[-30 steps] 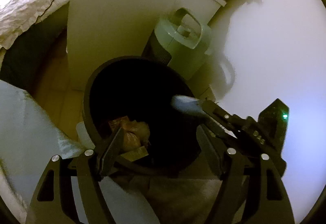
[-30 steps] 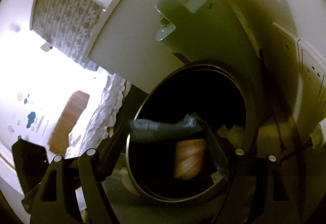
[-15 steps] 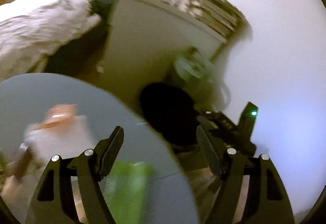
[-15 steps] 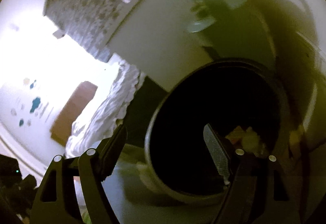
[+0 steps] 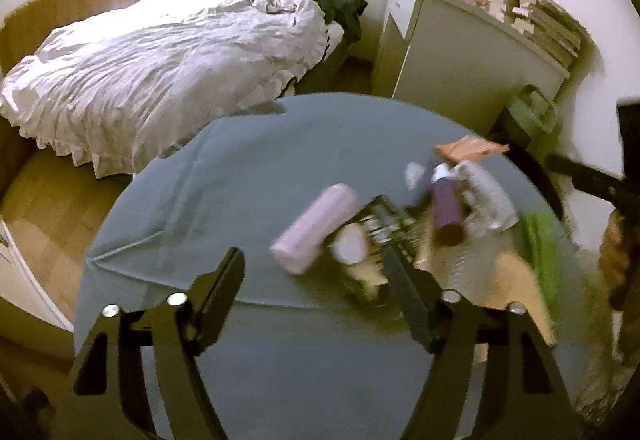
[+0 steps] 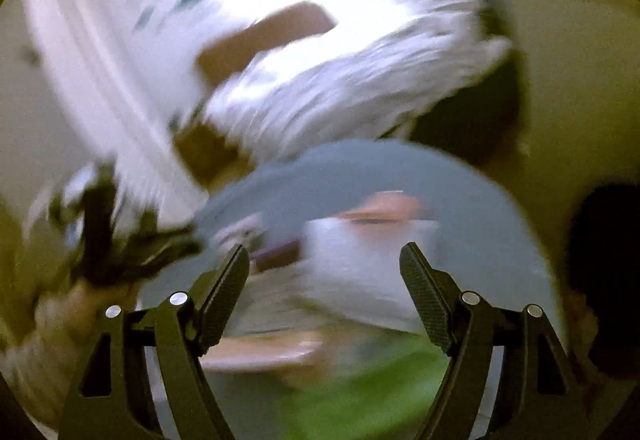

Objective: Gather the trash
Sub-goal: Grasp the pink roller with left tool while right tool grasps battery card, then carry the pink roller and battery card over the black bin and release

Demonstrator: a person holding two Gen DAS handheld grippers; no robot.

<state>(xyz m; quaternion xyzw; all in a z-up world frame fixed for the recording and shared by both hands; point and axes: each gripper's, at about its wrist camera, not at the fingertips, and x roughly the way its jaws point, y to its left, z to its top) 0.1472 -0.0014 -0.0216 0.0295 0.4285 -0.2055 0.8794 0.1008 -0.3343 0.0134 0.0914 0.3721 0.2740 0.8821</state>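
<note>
Left gripper (image 5: 316, 276) angled down over my grey table (image 5: 248, 168), jaws closing on nothing, right gripper (image 6: 324, 276) wide, empty, view blurred.

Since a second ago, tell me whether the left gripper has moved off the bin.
Yes. The left gripper, jaws closing on nothing, has swung from over the bin, beside the white cabinet, to above the grey table.

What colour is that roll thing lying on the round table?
The roll is pale pink-lilac, lying on the grey-blue tablecloth. The left wrist view shows it best.
</note>
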